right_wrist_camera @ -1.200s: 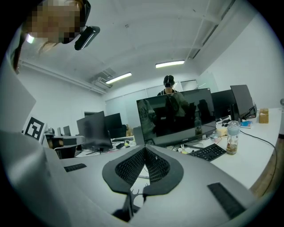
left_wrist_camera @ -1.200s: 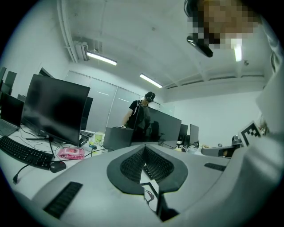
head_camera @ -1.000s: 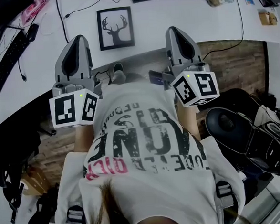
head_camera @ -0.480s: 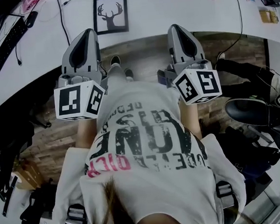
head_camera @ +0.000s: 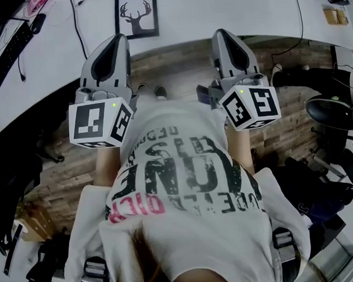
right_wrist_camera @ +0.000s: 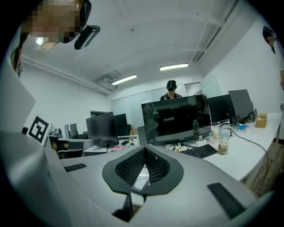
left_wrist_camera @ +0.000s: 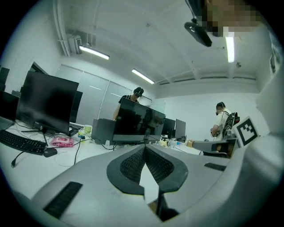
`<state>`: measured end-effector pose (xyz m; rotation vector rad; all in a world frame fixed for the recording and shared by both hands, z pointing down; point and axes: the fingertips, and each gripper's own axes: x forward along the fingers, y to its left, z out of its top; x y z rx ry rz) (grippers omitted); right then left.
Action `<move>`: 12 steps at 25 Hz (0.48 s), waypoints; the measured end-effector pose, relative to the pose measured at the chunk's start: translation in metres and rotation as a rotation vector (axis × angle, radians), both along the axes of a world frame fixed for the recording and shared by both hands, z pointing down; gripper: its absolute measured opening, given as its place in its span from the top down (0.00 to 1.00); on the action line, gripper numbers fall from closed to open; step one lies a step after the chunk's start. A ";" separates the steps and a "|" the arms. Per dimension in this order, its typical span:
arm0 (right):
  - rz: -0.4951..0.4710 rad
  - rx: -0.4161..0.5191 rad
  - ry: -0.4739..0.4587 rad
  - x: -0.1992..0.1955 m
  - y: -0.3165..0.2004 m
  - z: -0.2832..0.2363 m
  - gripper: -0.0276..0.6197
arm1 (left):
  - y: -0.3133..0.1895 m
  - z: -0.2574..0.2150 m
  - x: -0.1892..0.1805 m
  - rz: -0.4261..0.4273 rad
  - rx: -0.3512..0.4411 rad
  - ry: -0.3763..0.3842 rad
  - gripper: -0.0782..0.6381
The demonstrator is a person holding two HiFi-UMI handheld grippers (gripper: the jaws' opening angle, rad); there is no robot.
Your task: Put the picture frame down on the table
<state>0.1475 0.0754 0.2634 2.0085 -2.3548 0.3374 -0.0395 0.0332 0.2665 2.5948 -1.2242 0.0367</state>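
The picture frame [head_camera: 136, 15], black with a deer silhouette, lies flat on the white table [head_camera: 215, 11] at the top of the head view. My left gripper [head_camera: 116, 42] is shut with nothing in it, held over the table's near edge just below and left of the frame. Just as empty, my right gripper [head_camera: 224, 36] is also shut, off to the frame's right. In the left gripper view my left gripper [left_wrist_camera: 145, 146] shows its pads meeting at the tips. My right gripper [right_wrist_camera: 145, 148] looks the same in the right gripper view.
A keyboard [head_camera: 5, 56] and cables [head_camera: 78, 24] lie on the table's left part. A monitor [right_wrist_camera: 177, 117], keyboard [right_wrist_camera: 202, 150] and bottle [right_wrist_camera: 223, 141] stand ahead. An office chair [head_camera: 337, 111] is at the right over the wooden floor [head_camera: 177, 71]. Bags lie at the lower left.
The table and frame have slid toward the top of the head view as the person backs away. Both grippers stay shut and empty, now over the table edge and floor.
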 end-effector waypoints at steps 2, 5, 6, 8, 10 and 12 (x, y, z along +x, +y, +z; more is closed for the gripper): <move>0.009 -0.003 0.000 -0.002 -0.004 -0.001 0.96 | -0.004 -0.003 0.000 0.026 -0.004 0.015 0.89; 0.018 -0.005 -0.011 -0.008 -0.013 -0.005 0.96 | -0.013 -0.010 -0.003 0.042 -0.003 0.030 0.89; 0.015 -0.006 -0.012 -0.011 -0.017 -0.006 0.96 | -0.016 -0.012 -0.005 0.045 0.000 0.030 0.89; 0.009 -0.008 -0.014 -0.019 -0.025 -0.007 0.96 | -0.023 -0.014 -0.010 0.046 0.002 0.032 0.89; 0.004 -0.007 -0.021 -0.025 -0.031 -0.007 0.96 | -0.029 -0.015 -0.016 0.041 0.001 0.036 0.89; 0.001 -0.009 -0.015 -0.030 -0.036 -0.007 0.96 | -0.034 -0.015 -0.021 0.036 0.000 0.035 0.89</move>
